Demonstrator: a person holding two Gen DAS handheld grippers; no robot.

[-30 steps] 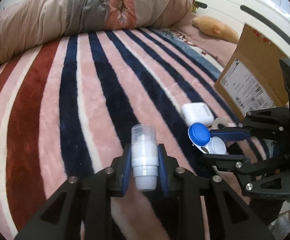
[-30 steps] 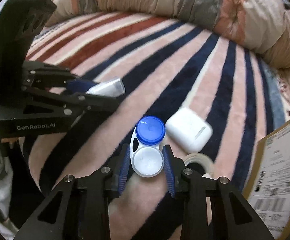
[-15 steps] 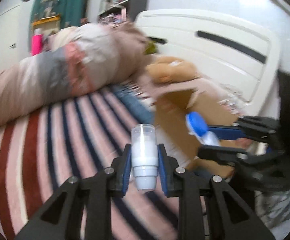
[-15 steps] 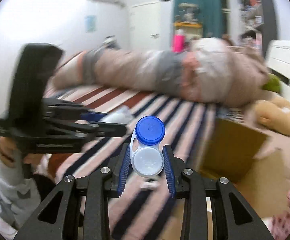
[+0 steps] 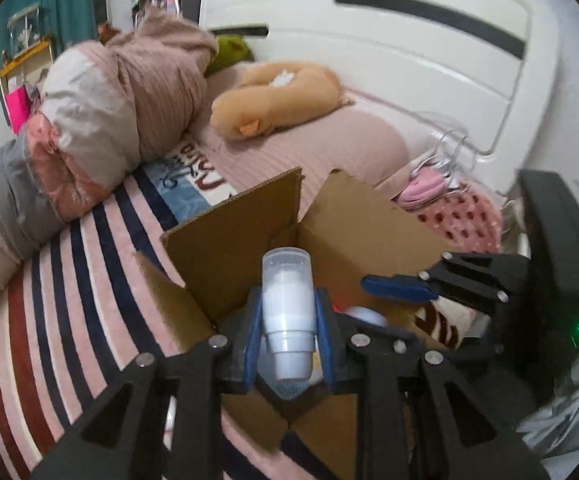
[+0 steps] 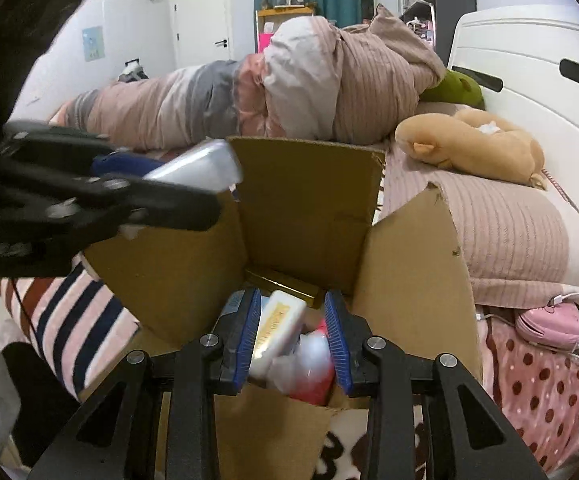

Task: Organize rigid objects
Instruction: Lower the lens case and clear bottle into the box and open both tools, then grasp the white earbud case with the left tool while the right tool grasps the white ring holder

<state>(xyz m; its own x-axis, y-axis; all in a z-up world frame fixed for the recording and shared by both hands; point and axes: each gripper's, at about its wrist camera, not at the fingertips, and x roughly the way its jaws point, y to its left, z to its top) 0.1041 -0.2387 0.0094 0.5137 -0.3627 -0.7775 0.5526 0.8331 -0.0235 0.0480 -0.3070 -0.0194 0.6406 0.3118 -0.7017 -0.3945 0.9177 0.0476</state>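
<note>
My left gripper (image 5: 288,334) is shut on a small white bottle with a clear cap (image 5: 287,308) and holds it above the open cardboard box (image 5: 233,240). The bottle also shows in the right wrist view (image 6: 197,168), held over the box's left flap. My right gripper (image 6: 294,334) is open and empty, hovering over the box's opening (image 6: 305,208). Inside the box below it lie a cream-coloured flat case (image 6: 279,320) and a clear-and-red item (image 6: 309,364). The right gripper also shows in the left wrist view (image 5: 401,300) over the box.
The box stands on a striped pink, navy and red blanket (image 5: 61,300). A rolled duvet (image 6: 289,80), a tan plush toy (image 6: 473,148), a white headboard (image 5: 409,60) and a pink device with cables (image 6: 549,324) lie around it.
Both grippers rose from the blanket and swung over the cardboard box. My right gripper opened and the blue-capped contact lens case is gone from it. My left gripper still holds the bottle.
</note>
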